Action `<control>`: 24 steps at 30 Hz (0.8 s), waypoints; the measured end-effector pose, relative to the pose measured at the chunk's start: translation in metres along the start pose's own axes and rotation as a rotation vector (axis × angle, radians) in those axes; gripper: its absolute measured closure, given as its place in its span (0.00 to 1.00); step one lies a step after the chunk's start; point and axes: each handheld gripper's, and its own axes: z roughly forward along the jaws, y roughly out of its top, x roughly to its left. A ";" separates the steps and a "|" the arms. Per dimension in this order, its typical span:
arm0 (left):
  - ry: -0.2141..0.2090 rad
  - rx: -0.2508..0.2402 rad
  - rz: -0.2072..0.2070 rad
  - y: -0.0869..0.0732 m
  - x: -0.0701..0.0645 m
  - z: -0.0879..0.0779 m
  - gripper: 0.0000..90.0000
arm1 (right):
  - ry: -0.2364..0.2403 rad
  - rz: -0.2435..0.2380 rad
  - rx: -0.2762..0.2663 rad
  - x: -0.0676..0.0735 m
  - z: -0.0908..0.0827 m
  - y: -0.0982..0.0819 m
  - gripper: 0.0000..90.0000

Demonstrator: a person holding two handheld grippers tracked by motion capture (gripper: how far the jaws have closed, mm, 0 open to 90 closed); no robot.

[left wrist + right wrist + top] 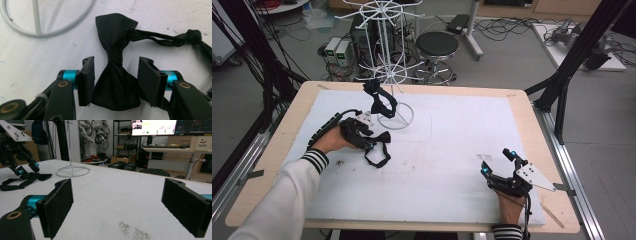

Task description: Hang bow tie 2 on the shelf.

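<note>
High view: left gripper [371,145] sits over a black bow tie [379,140] lying on the white mat [452,150], near the white wire rack [384,60], where another black tie [380,100] already hangs. Pickup not finished, hanging left.
Left gripper view: soft satin bow tie [113,75], pinched centre knot, twisted strap; jaws half open, straddling it, pads not pressing.
Right gripper view: right gripper [120,205] wide open, empty, felt-like pads.

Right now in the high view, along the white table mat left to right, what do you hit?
Left gripper over the black bow tie → white wire rack base ring, where a second black tie hangs → bare white mat → right gripper, jaws wide apart with nothing between them.
</note>
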 end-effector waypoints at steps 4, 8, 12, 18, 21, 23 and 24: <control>0.002 0.018 0.006 0.001 -0.002 0.002 0.62 | -0.001 0.002 0.000 0.000 0.000 0.000 0.11; 0.012 0.040 -0.013 0.002 -0.003 0.003 0.68 | 0.000 0.001 0.000 0.000 0.000 0.000 0.11; 0.008 0.044 -0.054 0.003 -0.005 0.001 0.79 | 0.001 0.002 0.000 0.000 0.000 0.000 0.11; 0.001 0.018 -0.089 0.001 -0.006 0.000 0.86 | 0.000 0.002 0.000 0.000 0.000 0.000 0.11; -0.012 0.017 -0.087 0.001 -0.006 0.000 0.87 | 0.001 0.002 -0.001 0.000 0.000 0.000 0.11; -0.016 0.014 -0.081 0.001 -0.006 -0.001 0.87 | 0.000 0.002 0.001 0.000 0.000 0.000 0.11; -0.012 0.011 -0.079 0.001 -0.006 -0.002 0.87 | 0.000 0.002 0.000 0.000 0.000 0.000 0.11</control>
